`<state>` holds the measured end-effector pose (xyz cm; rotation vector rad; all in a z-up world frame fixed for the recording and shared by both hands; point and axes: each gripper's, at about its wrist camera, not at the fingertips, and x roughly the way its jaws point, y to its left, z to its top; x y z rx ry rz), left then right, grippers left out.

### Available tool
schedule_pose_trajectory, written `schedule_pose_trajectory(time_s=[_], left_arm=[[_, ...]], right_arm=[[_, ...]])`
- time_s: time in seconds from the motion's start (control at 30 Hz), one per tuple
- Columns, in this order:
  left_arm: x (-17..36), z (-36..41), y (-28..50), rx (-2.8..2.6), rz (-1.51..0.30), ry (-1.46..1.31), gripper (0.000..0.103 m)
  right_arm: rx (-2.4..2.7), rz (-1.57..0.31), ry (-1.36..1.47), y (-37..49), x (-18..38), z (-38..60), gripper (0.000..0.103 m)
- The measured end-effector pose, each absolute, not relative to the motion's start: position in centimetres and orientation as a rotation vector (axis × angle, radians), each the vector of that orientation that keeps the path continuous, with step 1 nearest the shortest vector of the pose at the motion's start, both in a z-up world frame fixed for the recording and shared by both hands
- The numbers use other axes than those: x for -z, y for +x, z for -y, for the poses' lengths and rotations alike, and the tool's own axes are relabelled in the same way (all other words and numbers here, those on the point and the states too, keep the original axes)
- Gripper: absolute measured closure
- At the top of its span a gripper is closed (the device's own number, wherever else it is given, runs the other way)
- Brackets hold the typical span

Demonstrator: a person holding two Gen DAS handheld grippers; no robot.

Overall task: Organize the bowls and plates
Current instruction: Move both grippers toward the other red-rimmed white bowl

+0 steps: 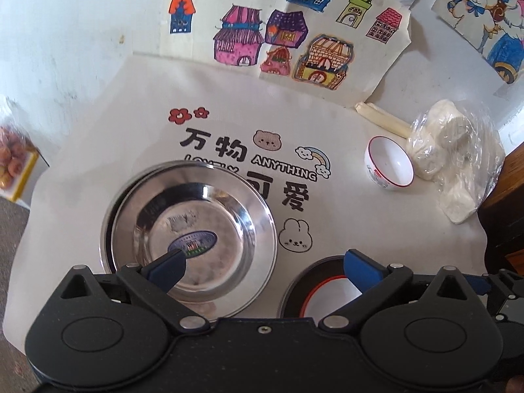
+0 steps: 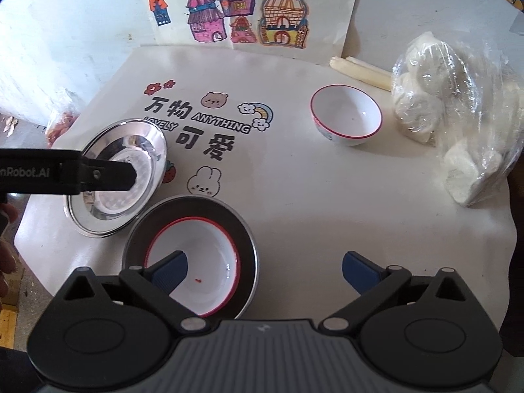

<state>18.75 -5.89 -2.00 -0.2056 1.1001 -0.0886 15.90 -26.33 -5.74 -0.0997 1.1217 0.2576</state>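
Note:
Two shiny steel plates (image 1: pixel 196 229) lie stacked at the left of the cloth-covered table. To their right a white red-rimmed bowl (image 2: pixel 203 262) sits inside a dark steel dish (image 2: pixel 244 235). A second white red-rimmed bowl (image 2: pixel 347 118) stands alone farther back on the right. My left gripper (image 1: pixel 264 255) is open, its left finger over the steel plates and its right finger over the dish, with nothing between them. My right gripper (image 2: pixel 265 257) is open above the nested bowl's right side and grips nothing. One of the left gripper's fingers (image 2: pixel 124 173) shows over the plates (image 2: pixel 98 226).
A clear bag of white buns (image 2: pixel 452 124) lies at the table's right edge, with pale sticks (image 2: pixel 360 72) behind the lone bowl. Coloured house drawings (image 2: pixel 245 9) hang on the wall behind. The printed tablecloth (image 2: pixel 294 196) is bare between the dishes. A person's hand (image 2: pixel 6 255) is at the left.

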Motion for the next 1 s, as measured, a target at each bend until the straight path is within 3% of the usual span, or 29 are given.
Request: schedule_pose_trajectory(time_s=[0.67,1.0], left_arm=[[3.9,6.9,19.9,0.06,-1.193,-0.077,0.001],[4.8,11.6,26.6,0.071,-1.183,0.019,0.001]], right_arm=[[-0.164,-1.18,-0.022,17.5,8.4,28.6,0.0],[-0.132,-1.074,0.15,20.1,8.7,33.9,0.0]])
